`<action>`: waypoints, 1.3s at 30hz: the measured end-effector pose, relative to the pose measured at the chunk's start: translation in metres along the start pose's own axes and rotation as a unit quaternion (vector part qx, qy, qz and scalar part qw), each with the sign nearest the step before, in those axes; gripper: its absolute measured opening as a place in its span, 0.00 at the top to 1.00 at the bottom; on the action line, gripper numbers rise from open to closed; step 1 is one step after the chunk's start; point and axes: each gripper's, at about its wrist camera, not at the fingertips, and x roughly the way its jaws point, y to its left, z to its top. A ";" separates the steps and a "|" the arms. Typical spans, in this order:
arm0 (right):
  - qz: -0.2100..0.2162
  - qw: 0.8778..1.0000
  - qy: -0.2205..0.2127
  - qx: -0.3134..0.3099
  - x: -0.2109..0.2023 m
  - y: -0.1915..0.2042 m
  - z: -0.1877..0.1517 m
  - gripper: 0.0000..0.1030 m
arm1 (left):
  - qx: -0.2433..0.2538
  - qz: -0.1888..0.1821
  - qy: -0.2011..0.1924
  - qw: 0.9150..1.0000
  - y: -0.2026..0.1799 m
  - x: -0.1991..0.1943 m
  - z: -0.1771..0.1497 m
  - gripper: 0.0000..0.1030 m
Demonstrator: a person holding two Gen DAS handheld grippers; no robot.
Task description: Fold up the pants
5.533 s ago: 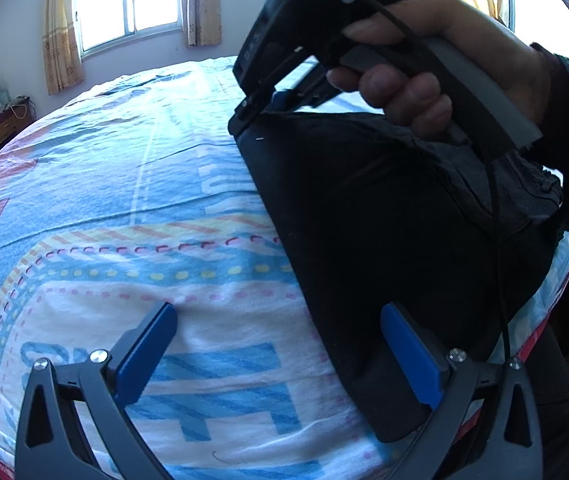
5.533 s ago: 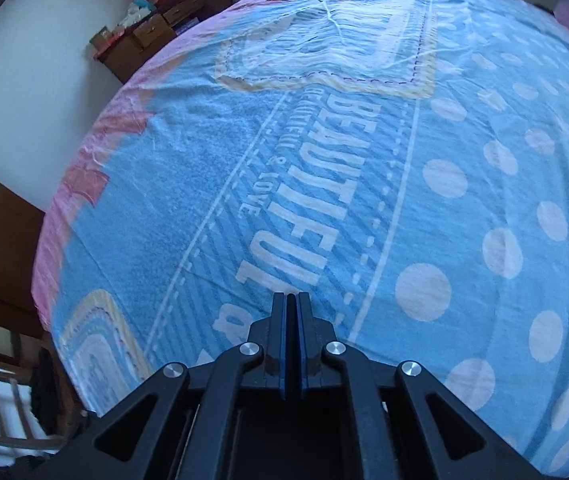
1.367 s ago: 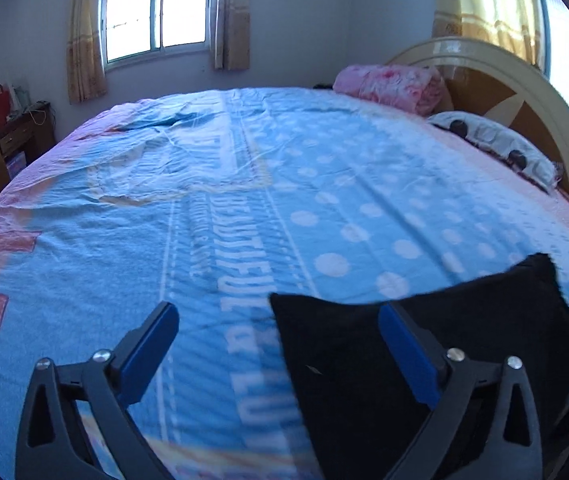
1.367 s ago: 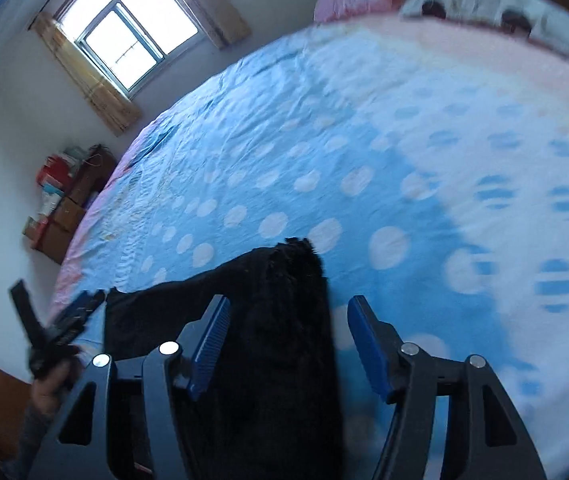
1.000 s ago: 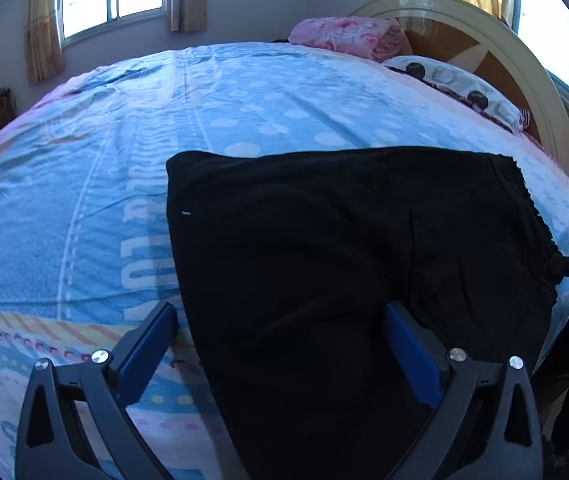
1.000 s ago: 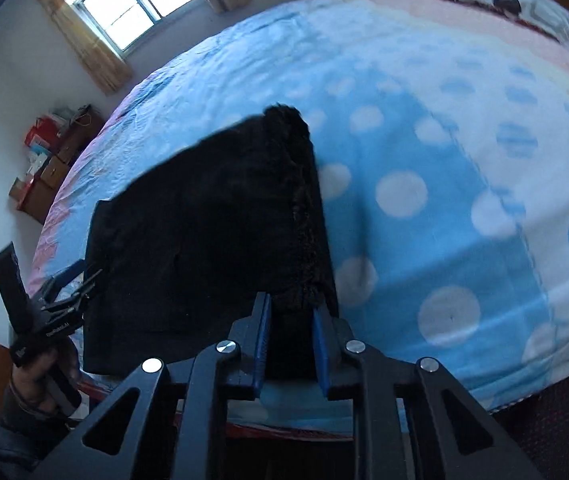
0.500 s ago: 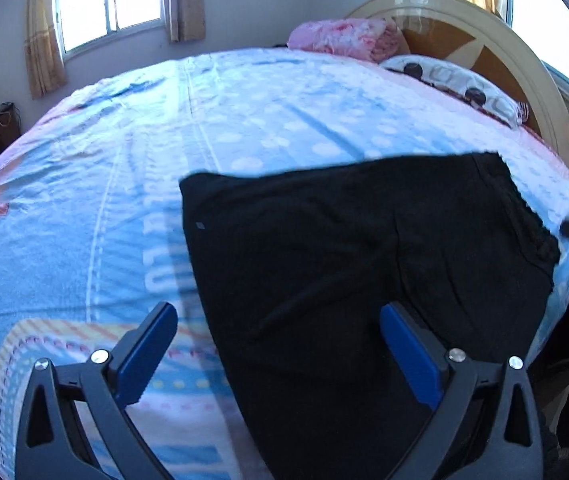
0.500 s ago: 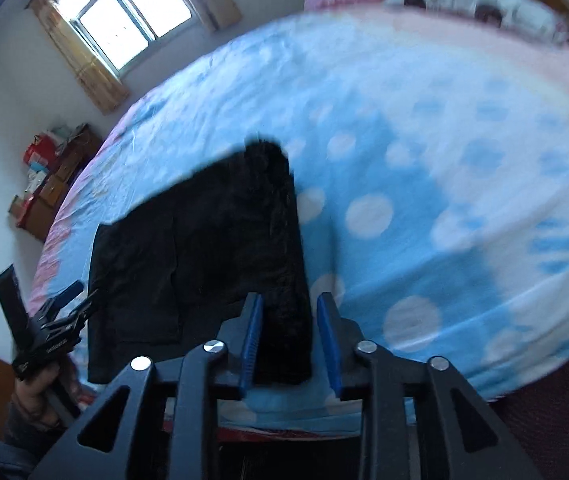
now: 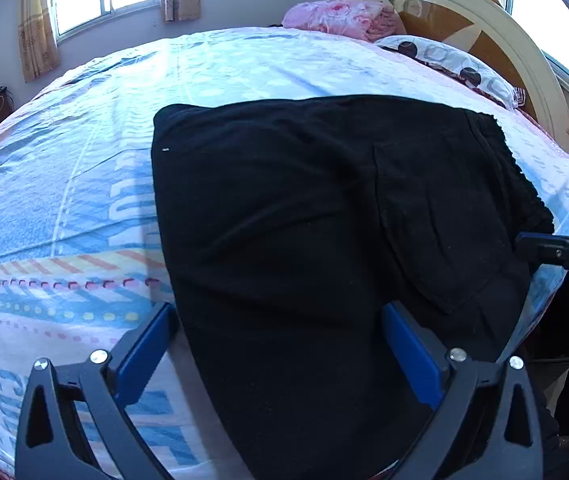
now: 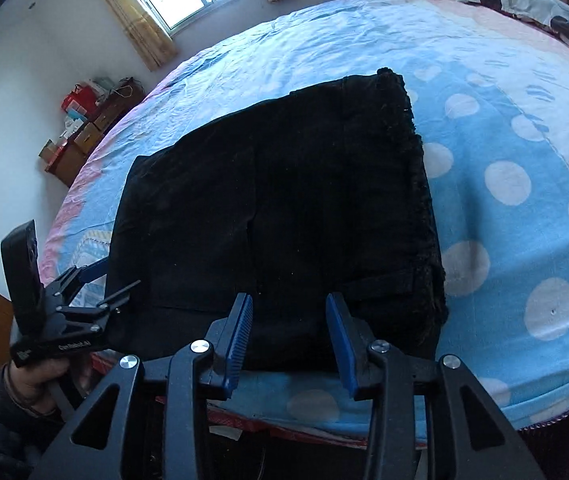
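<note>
Lying flat on the bed (image 10: 524, 92), black pants (image 10: 284, 200) stretching ahead of both sets of fingers, long axis running side to side between them. Hovering apart and empty at the near edge: left gripper (image 9: 276, 344) by the folded end, right gripper (image 10: 288, 328) nearer the waistband (image 10: 416, 168).

Bed: wide, with a curved cream and brown headboard (image 9: 496, 28) at its far end.
Sheet (image 9: 84, 184): blue with white dots, white lettering and a striped pink border; it covers the bed and looks lightly wrinkled.
Pants (image 9: 304, 220): black, folded into a broad flat rectangle, lying on the sheet at the near edge.
Pillow (image 9: 456, 66): white with dark spots, beside the headboard.
Blanket (image 9: 340, 18): pink, bunched at the head of the bed.
</note>
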 end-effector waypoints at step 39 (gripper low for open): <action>0.022 0.994 -0.075 -0.077 -0.045 0.043 0.072 0.77 | -0.091 -0.115 -0.099 0.984 0.060 -0.046 0.047 0.87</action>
